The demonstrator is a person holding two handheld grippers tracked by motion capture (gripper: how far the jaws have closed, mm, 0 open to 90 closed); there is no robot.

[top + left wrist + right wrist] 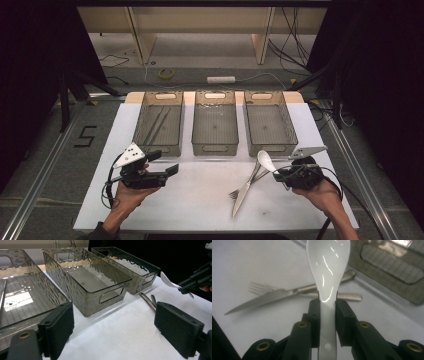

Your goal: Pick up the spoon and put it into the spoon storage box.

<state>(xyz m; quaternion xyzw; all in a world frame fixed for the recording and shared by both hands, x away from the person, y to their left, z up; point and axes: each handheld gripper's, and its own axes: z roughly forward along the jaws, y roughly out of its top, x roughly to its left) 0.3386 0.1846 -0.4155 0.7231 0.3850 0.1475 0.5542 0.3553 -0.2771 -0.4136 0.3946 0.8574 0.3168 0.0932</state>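
Three smoked plastic bins stand in a row across the far side of the white table [200, 200], beyond both grippers: left bin [159, 124], middle bin [215, 122], right bin [268, 122]. Judged a sorting layout, one bin per kind of cutlery; the left bin already holds long thin metal pieces lying flat on its floor, the other two look bare.

Left gripper [167, 162] rests low on the table, its fingers wide apart with nothing between them, the near wall of the left bin just ahead of its left finger [58, 327]. Judged parked in waiting.

Right gripper [278, 174] is clamped on the white spoon [328, 267], pads pressing both sides of the handle, bowl sticking out past the fingertips and clear of the table. A grip near the handle's middle keeps the bowl free and the spoon in line with the fingers, which should suit lowering it lengthwise into a bin.

Knife [264, 300] and fork [262, 287] lie crossed on the table beyond and below the fingertips, untouched, near the right bin's near wall. Judged next in line.
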